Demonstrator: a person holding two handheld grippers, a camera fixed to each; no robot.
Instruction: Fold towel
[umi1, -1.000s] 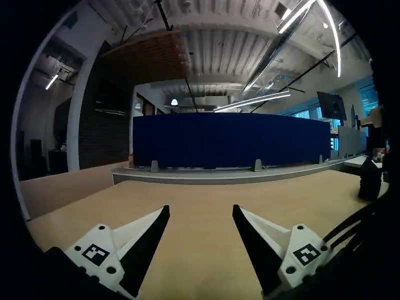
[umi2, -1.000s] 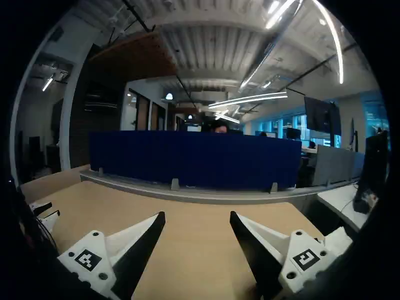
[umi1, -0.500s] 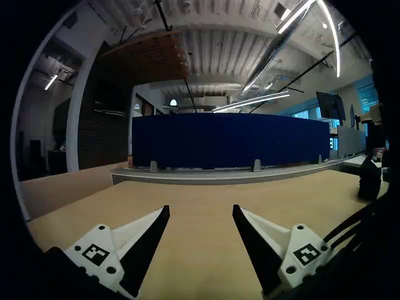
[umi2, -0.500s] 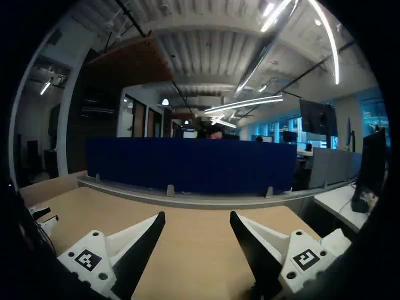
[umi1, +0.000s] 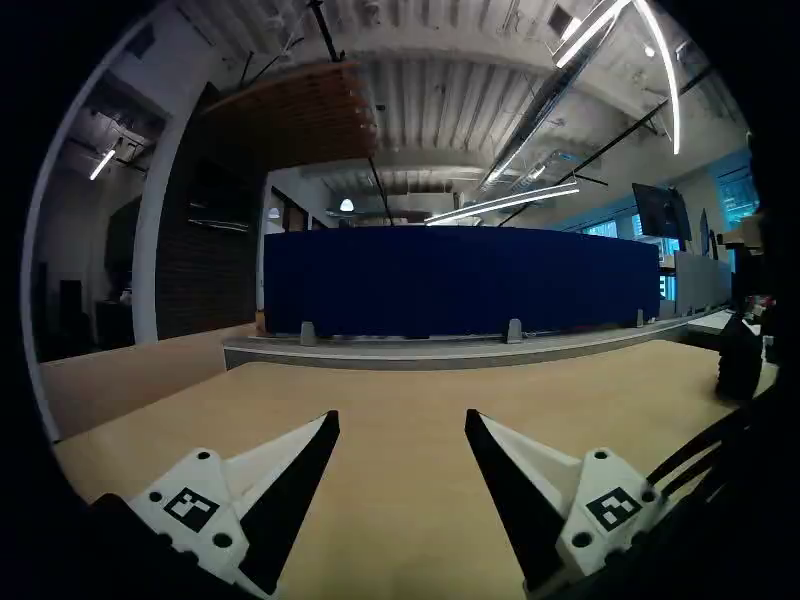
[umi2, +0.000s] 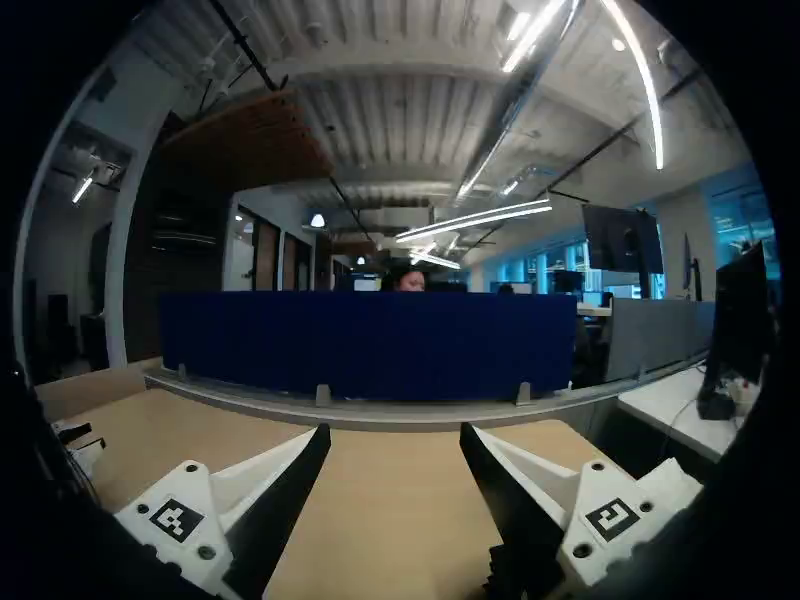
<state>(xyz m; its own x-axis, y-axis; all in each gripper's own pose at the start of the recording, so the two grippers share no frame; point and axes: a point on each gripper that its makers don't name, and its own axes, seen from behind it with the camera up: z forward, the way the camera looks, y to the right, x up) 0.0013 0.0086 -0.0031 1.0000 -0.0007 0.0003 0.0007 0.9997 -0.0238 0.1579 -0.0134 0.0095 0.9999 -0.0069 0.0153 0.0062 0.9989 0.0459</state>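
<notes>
Open-plan office: pale wooden desk (umi1: 400, 400) nearest, dark blue privacy screen (umi1: 460, 280) along its far edge, monitors (umi2: 622, 240) over further desks to the right, long strip lights (umi1: 505, 201) under an exposed ribbed ceiling (umi2: 420, 120), bright windows (umi2: 748, 215) far right.

Tan table (umi1: 400, 480), navy partition (umi1: 450, 280) (grey base rail (umi1: 420, 351)).

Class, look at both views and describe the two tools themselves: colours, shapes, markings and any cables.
The left tool and right tool look alike. Each has two white fingers, wedge-shaped and tapering to points, with black inner faces. Every finger carries a square black-and-white marker and small dark screw holes. Black cables run beside the left tool.
</notes>
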